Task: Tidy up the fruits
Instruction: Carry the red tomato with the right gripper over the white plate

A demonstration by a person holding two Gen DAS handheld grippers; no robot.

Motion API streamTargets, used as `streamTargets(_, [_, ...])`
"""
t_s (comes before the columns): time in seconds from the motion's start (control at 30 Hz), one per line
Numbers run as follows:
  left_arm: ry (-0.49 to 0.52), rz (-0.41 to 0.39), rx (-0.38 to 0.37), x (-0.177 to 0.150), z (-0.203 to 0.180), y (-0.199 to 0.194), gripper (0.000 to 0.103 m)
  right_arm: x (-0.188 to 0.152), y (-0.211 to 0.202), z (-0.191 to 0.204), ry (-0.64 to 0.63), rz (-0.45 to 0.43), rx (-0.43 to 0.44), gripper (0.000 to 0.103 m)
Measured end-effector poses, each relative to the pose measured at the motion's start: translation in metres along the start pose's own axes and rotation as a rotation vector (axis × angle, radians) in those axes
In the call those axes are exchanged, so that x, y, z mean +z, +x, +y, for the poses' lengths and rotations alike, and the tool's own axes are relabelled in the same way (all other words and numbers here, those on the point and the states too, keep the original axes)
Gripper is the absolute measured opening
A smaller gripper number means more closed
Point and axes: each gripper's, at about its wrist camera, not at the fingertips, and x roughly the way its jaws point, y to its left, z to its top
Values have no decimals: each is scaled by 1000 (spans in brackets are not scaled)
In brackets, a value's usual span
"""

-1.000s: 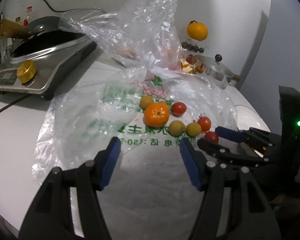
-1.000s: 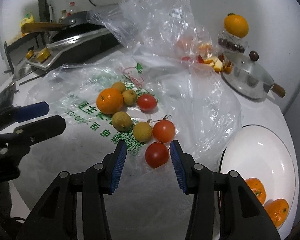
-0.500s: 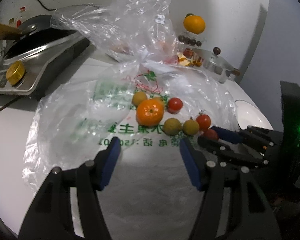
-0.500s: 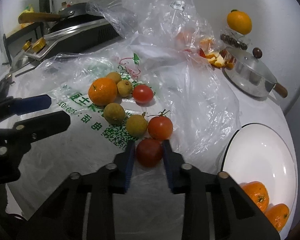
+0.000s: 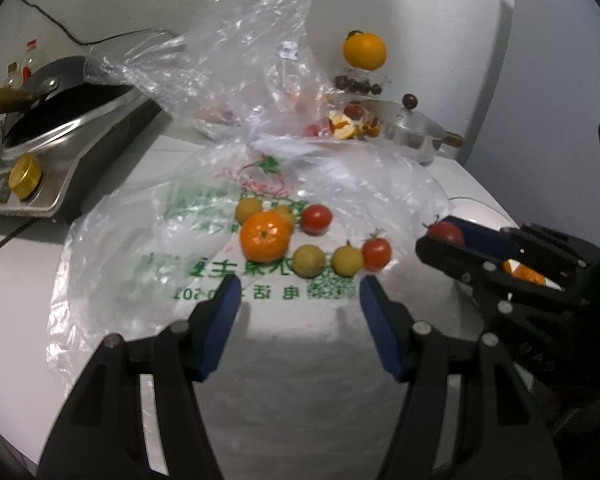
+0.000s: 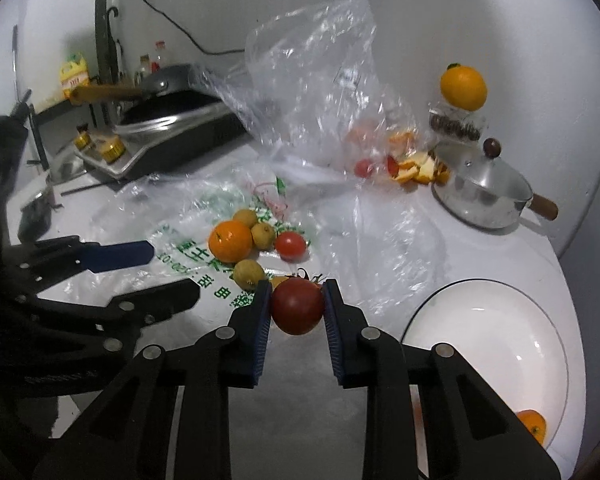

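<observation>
My right gripper (image 6: 296, 304) is shut on a dark red tomato (image 6: 298, 310) and holds it above the table; the tomato also shows in the left wrist view (image 5: 446, 234). My left gripper (image 5: 296, 284) is open and empty, just in front of the fruit. On a flat clear plastic bag (image 5: 148, 240) lie an orange (image 5: 265, 237), two red tomatoes (image 5: 317, 219) (image 5: 377, 254) and several small yellow-green fruits (image 5: 308, 261). A white plate (image 6: 488, 344) at the right holds orange pieces (image 6: 532, 426).
A crumpled bag with fruit scraps (image 6: 412, 168) stands at the back. A steel pot with lid (image 6: 480, 192) and an orange on a jar (image 6: 463, 88) are at back right. An induction cooker with a pan (image 5: 52, 132) is at left.
My right gripper closed on the dark red tomato and lifted it off the bag, moving up and right. My left gripper stayed open in about the same place.
</observation>
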Motion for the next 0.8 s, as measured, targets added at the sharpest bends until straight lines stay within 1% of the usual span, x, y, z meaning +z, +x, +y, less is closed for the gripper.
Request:
streamTargets(0.33, [70, -6, 3, 5, -31, 5, 63, -9, -20, -27, 42, -35, -26, 27])
streamTargets(0.47, [104, -7, 8, 8, -42, 14, 63, -12, -26, -39, 56, -51, -33, 27])
streamTargets(0.57, [121, 9, 11, 12, -49, 25, 63, -13, -27, -48, 70, -58, -37, 27])
streamTargets(0.67, [125, 21, 7, 16, -54, 34, 63, -14, -28, -56, 82, -62, -39, 27])
streamTargets(0.8, [151, 15, -7, 22, -62, 41, 62, -15, -29, -64, 91, -67, -41, 27])
